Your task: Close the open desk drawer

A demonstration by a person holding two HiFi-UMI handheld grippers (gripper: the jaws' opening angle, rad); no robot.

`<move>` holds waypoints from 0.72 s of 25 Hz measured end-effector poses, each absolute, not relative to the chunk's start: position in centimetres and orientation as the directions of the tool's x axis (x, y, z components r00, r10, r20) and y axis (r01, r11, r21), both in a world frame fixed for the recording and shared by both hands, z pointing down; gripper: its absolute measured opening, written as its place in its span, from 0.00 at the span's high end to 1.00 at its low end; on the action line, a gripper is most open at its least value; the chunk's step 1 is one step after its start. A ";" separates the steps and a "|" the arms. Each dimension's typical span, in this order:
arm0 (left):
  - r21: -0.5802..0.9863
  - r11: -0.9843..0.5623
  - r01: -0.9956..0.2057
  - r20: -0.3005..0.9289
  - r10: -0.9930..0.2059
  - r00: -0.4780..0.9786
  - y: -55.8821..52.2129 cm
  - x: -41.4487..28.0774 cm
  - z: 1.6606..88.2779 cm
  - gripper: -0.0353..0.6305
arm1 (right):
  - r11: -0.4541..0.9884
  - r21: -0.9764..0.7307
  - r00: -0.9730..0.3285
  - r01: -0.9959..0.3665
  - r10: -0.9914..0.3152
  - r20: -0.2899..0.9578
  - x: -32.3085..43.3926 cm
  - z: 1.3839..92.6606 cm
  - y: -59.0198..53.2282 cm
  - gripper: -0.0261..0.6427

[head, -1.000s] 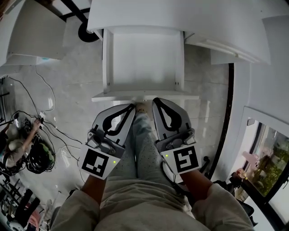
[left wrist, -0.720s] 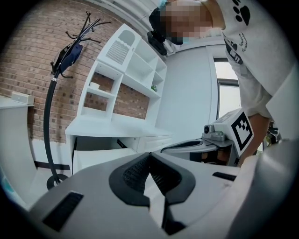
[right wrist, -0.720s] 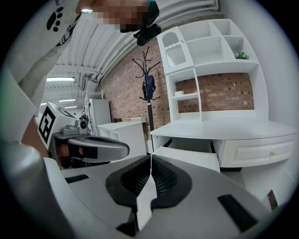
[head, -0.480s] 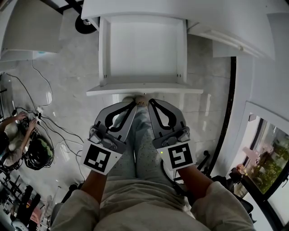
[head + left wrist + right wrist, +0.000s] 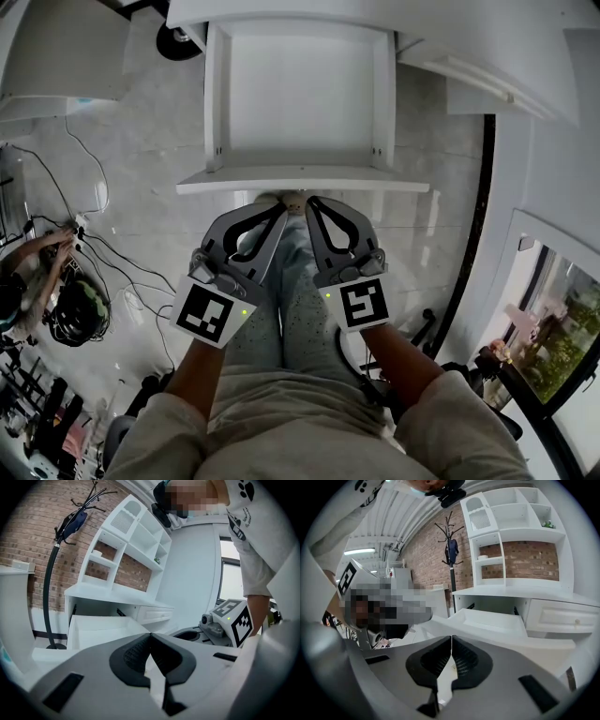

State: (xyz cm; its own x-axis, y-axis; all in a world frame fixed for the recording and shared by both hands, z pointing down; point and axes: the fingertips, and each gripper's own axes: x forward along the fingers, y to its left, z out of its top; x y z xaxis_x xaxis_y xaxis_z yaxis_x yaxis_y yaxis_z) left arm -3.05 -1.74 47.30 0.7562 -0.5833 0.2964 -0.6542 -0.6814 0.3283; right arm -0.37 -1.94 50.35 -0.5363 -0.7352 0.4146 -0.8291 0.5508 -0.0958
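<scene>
The white desk drawer (image 5: 302, 180) stands pulled out toward me, and its inside (image 5: 300, 94) is empty. In the head view my left gripper (image 5: 278, 210) and right gripper (image 5: 311, 202) sit side by side just short of the drawer's front panel, tips close to its lower edge; contact cannot be told. Both are shut with nothing between the jaws. The left gripper view shows its shut jaws with the drawer (image 5: 101, 626) beyond. In the right gripper view the right gripper (image 5: 452, 637) points at the same drawer (image 5: 487, 620).
The person's legs (image 5: 281, 309) are below the grippers. Cables (image 5: 103, 267) and another person's hand (image 5: 42, 246) lie on the floor at left. A coat stand base (image 5: 180, 42) is beside the desk. A shelf unit (image 5: 511, 531) tops the desk, with a closed drawer (image 5: 562, 616) at right.
Both grippers have sunk lower and drawn nearer to each other and to the drawer's front panel. Their jaws stay shut. The drawer itself has not moved.
</scene>
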 end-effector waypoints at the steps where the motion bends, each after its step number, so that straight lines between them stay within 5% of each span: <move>1: 0.330 -0.680 -0.654 0.299 -0.582 0.756 -1.7 -3.1 47.5 0.92 | 0.557 -0.092 -0.539 -0.826 -0.729 0.422 -0.4 50.7 -1.9 0.92; 18: 0.340 -0.689 -0.640 0.314 -0.558 0.768 -2.2 -2.6 50.1 0.92 | 0.494 -0.163 -0.484 -0.854 -0.641 0.596 0.2 56.2 -0.8 0.91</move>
State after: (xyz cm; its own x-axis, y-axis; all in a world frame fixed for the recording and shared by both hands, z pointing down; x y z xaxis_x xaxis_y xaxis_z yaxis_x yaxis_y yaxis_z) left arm -2.55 -2.23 50.11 0.7682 -0.5576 0.3145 -0.6396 -0.6893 0.3402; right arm 0.19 -0.81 56.20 -0.4838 -0.6410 0.5958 -0.8543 0.4936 -0.1627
